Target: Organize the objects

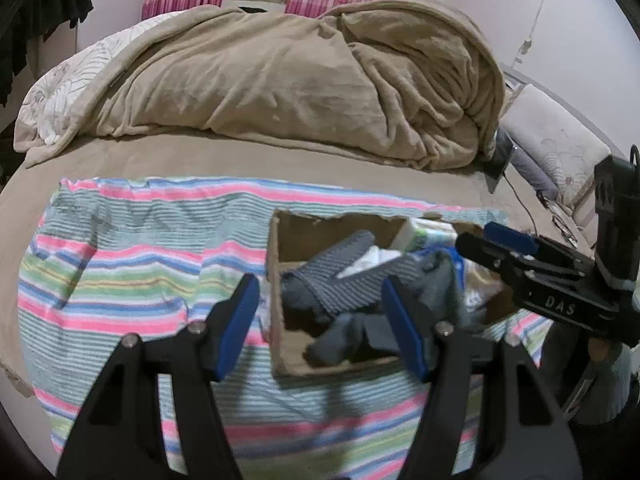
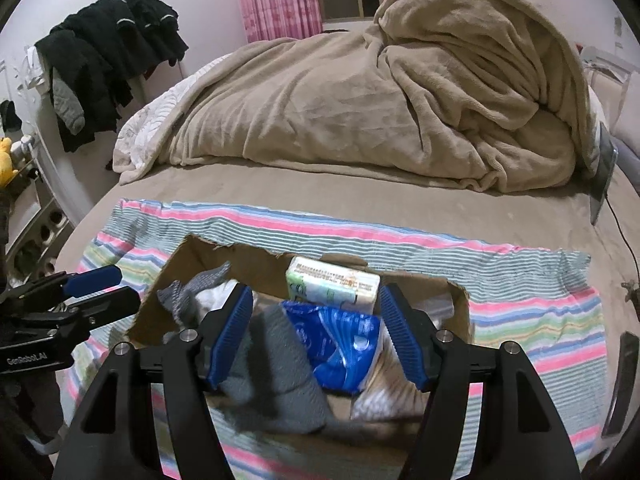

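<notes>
An open cardboard box [image 2: 168, 276] stands on a striped towel [image 2: 540, 320] on the bed. It holds a white-and-green packet [image 2: 332, 284], a blue plastic pack [image 2: 340, 344], a white striped cloth [image 2: 384, 392] and grey socks [image 2: 276, 364]. My right gripper [image 2: 318, 336] hovers open over the box's near side. One grey sock lies blurred by its left finger, and no pad presses on it. My left gripper [image 1: 320, 324] is open above the box's [image 1: 276, 280] left part, over ribbed grey socks [image 1: 340, 276] and a darker sock [image 1: 340, 344]. Each gripper shows in the other's view: right gripper [image 1: 476, 236], left gripper [image 2: 116, 290].
A heaped beige blanket [image 1: 300, 80] fills the far half of the bed. Dark clothes [image 2: 112, 52] hang at the left wall. A dark flat device [image 2: 600, 184] with a cable leans at the bed's right, near a pillow [image 1: 552, 136]. Bare towel [image 1: 120, 264] spreads left of the box.
</notes>
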{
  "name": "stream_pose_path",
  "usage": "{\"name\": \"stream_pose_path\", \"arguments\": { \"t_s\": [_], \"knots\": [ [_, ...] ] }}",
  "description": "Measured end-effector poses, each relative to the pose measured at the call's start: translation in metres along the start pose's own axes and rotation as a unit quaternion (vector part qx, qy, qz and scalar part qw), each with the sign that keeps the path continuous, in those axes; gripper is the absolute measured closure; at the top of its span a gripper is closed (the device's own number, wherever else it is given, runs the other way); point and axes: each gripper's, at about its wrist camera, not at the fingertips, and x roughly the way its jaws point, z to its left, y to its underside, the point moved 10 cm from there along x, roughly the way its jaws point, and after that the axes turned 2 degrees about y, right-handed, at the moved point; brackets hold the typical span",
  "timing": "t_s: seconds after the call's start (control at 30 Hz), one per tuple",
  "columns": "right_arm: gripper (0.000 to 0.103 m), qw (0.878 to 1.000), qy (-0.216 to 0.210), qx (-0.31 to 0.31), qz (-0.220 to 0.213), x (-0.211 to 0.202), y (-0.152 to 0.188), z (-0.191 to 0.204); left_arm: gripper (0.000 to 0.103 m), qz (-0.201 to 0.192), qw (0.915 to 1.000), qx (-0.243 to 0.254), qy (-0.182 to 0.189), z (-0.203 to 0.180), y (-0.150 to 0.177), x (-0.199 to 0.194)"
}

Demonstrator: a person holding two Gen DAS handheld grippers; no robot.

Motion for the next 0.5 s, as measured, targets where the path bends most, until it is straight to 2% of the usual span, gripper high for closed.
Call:
{"name": "stream_pose_path", "arguments": {
  "t_s": [0.2, 0.27, 0.33, 0.5],
  "knots": [
    [0.033, 1.0, 0.0, 0.003, -0.004, -0.024, 0.008, 0.003, 0.038, -0.004, 0.9999, 0.007, 0.008, -0.019, 0.009, -0.016],
    [0.032, 1.0, -0.001, 0.003, -0.005, -0.03, 0.011, 0.004, 0.038, -0.005, 0.9999, 0.013, 0.003, -0.023, 0.012, -0.022],
    [0.026, 1.0, -0.002, 0.002, -0.007, -0.038, 0.014, 0.007, 0.038, -0.007, 0.9999, 0.014, 0.001, -0.026, 0.015, -0.027],
    [0.026, 1.0, -0.004, 0.004, -0.006, -0.052, 0.023, 0.012, 0.034, -0.012, 0.9998, 0.01, -0.008, -0.027, 0.021, -0.041]
  ]
}}
